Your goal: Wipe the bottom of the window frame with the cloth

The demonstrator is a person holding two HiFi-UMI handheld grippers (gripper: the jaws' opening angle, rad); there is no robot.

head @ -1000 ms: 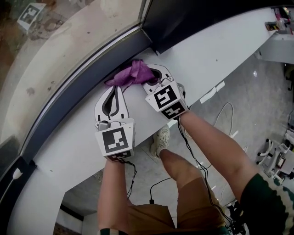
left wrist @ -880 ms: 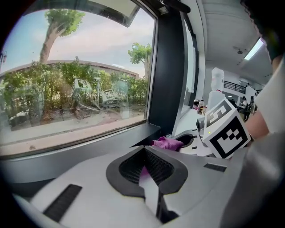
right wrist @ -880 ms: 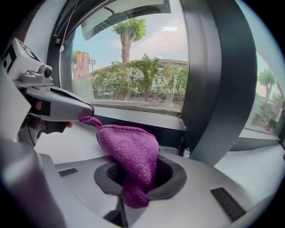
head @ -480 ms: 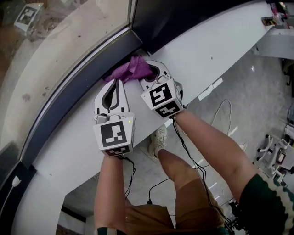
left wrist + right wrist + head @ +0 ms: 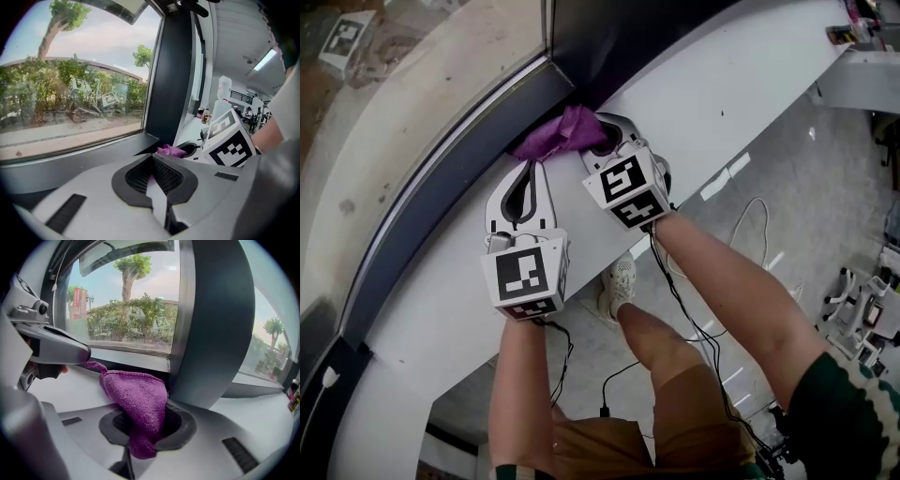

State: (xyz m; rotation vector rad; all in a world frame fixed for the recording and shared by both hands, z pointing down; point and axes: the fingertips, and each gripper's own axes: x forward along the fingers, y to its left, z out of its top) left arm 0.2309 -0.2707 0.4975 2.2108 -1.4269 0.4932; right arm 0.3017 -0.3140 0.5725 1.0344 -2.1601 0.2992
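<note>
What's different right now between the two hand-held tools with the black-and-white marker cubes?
The right tool is clamped on the purple knitted cloth. The left tool has its jaws together, with nothing plainly held. The right tool sits at the corner of the dark window frame, while the left tool lies to its left on the white sill. Both point toward the glass.

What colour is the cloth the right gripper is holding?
Purple. The cloth shows best in the right gripper view.
</note>
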